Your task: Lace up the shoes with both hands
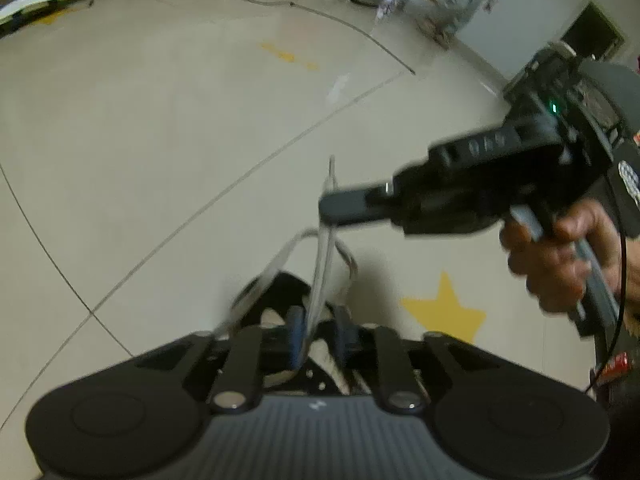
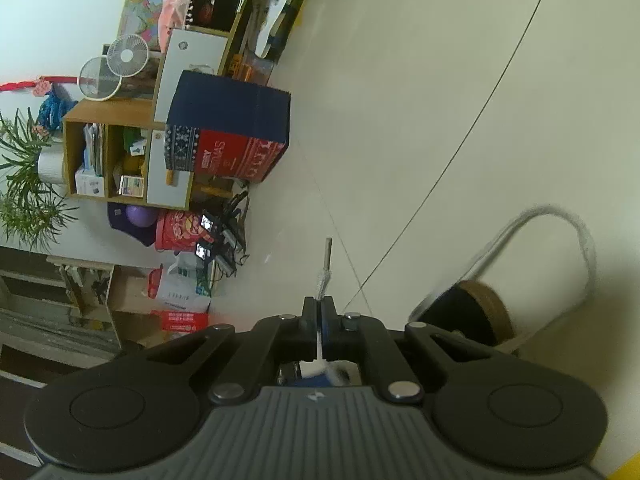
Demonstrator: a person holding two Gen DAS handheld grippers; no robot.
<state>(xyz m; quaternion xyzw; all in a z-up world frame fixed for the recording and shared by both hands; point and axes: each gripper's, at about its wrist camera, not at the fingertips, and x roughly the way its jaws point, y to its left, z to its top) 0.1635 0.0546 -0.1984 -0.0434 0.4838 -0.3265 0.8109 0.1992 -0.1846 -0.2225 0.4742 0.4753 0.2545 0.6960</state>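
Here the right gripper (image 2: 319, 322) is clamped on the white shoelace (image 2: 325, 276), its aglet tip poking just past the fingers. The left gripper (image 1: 318, 338) stands parted around that lace above the black shoe (image 1: 280, 292) on the tiled floor (image 1: 160, 120)

The right gripper (image 1: 326, 204) reaches in sideways from the right, its fingers pressed together, a white lace (image 2: 323, 280) pinched flat between them and poking out past the tips. The person's right hand (image 1: 560, 256) wraps the handle, fingers curled on the trigger. The left gripper (image 1: 318, 334) sits low, jaws slightly parted, the lace running between its blue pads (image 1: 295, 334).
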